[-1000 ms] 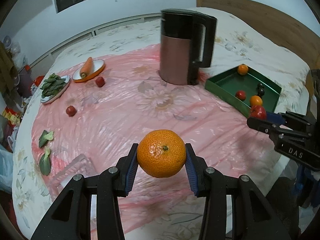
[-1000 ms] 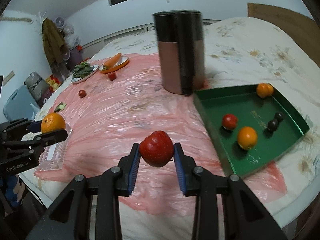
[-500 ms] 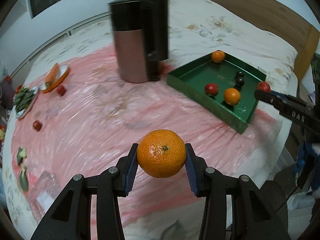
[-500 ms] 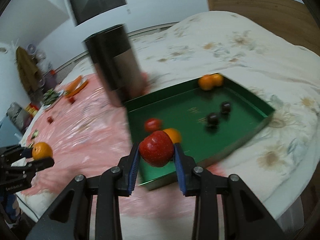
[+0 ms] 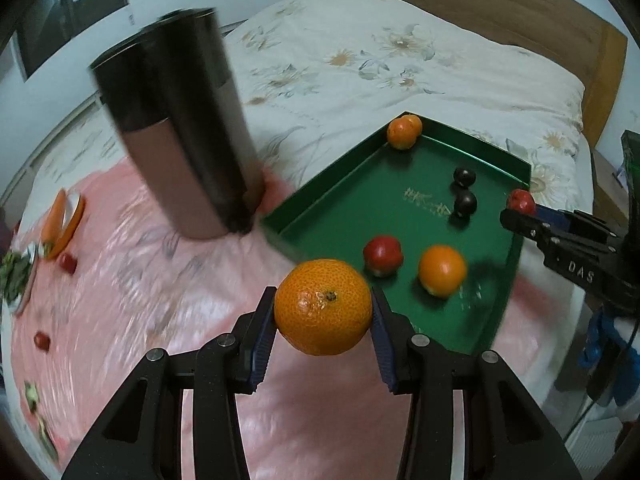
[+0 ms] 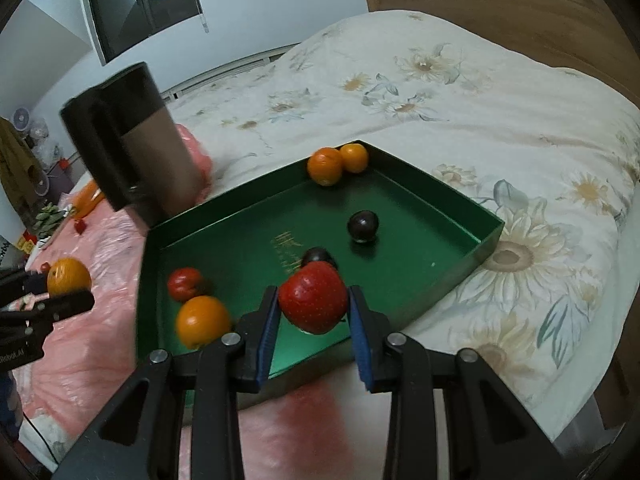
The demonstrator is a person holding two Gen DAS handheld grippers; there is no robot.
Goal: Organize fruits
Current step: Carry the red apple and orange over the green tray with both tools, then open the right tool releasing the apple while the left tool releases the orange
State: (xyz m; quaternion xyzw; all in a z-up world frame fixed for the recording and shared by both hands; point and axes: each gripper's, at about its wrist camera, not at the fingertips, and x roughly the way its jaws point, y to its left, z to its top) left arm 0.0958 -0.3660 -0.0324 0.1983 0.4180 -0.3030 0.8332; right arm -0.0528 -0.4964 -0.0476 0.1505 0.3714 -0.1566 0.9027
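Note:
My left gripper (image 5: 323, 320) is shut on an orange mandarin (image 5: 323, 307) and holds it above the pink sheet, just short of the green tray's (image 5: 320, 184) near corner. My right gripper (image 6: 313, 320) is shut on a red apple (image 6: 313, 303) over the near edge of the green tray (image 6: 440, 184). The tray holds a red fruit (image 6: 184, 284), an orange (image 6: 202, 321), two dark plums (image 6: 362, 225) and two oranges (image 6: 326, 166) in the far corner. The right gripper also shows in the left wrist view (image 5: 520, 210), at the tray's right side.
A tall dark kettle (image 5: 184, 136) stands just left of the tray on the pink sheet (image 5: 140, 280). At the far left lie a plate with a carrot (image 5: 60, 220), small red fruits (image 5: 68, 263) and greens (image 5: 14, 280). A wooden headboard (image 6: 520, 12) rises behind the flowered bedspread.
Both grippers have moved toward the green tray with their fruit. The apple now hangs over the tray's near edge. The mandarin is closer to the tray's corner.

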